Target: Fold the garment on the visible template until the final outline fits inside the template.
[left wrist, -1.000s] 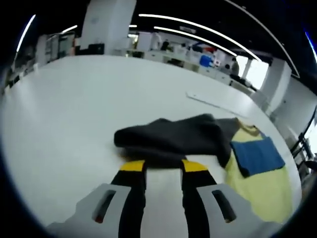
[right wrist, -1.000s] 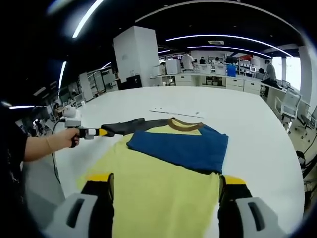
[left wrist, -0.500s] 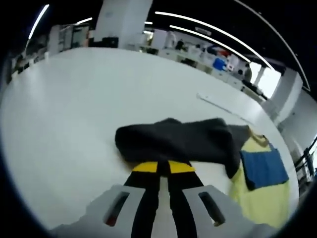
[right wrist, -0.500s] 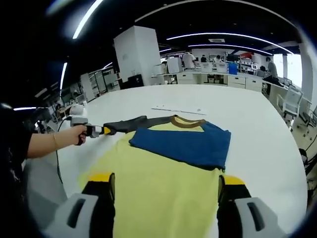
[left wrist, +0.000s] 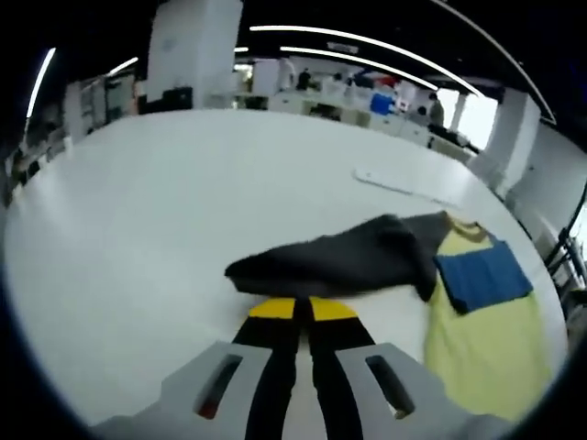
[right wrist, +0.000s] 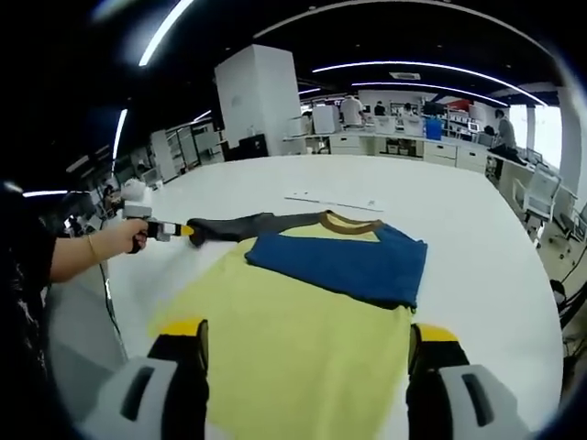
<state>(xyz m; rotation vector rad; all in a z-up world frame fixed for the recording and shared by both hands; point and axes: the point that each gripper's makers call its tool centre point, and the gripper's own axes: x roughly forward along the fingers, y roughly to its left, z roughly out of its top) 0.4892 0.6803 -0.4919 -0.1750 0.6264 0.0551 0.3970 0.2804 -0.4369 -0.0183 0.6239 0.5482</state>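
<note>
Sleeve, dark [left wrist: 339, 261]: drawn outward by left gripper [left wrist: 292, 309], jaws pinched on cuff; right gripper [right wrist: 307, 335] spread over yellow garment [right wrist: 303, 339] on table [right wrist: 477, 247]; lift cuff clear, fold inward flat.

The shirt [right wrist: 303, 321] is soft matt cloth: a pale yellow body, a blue folded sleeve [right wrist: 344, 266] and a dark grey sleeve [left wrist: 339, 261] that wrinkles loosely. The counter [left wrist: 138, 202] is smooth white with a faint sheen. The left claw [left wrist: 293, 310] has matt black fingers with yellow tips on grey plastic.
</note>
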